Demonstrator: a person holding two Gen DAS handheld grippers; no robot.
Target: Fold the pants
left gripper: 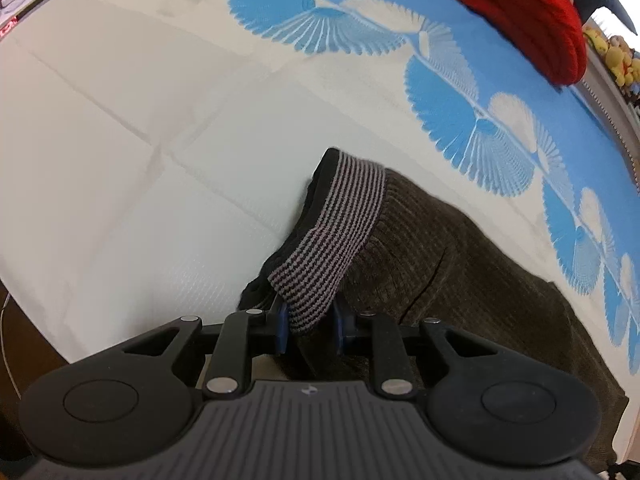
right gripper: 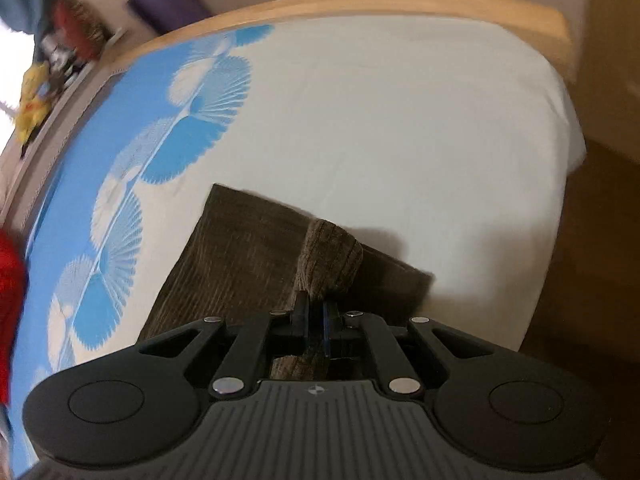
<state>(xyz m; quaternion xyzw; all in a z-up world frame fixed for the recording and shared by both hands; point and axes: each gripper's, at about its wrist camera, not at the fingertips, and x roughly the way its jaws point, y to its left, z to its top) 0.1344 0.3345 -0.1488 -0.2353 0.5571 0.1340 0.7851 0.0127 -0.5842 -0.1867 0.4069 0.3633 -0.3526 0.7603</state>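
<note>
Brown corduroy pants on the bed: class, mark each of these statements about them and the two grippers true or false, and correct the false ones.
1. The left gripper pinches the striped waistband. True.
2. The right gripper stands open above the corduroy pants. False: it is shut on a bunched fold of the brown fabric.
3. The pants lie on a bare wooden floor. False: they lie on a bedsheet, white with blue fan prints.
4. A red knitted item lies farther back on the bed, apart from the pants. True.
</note>
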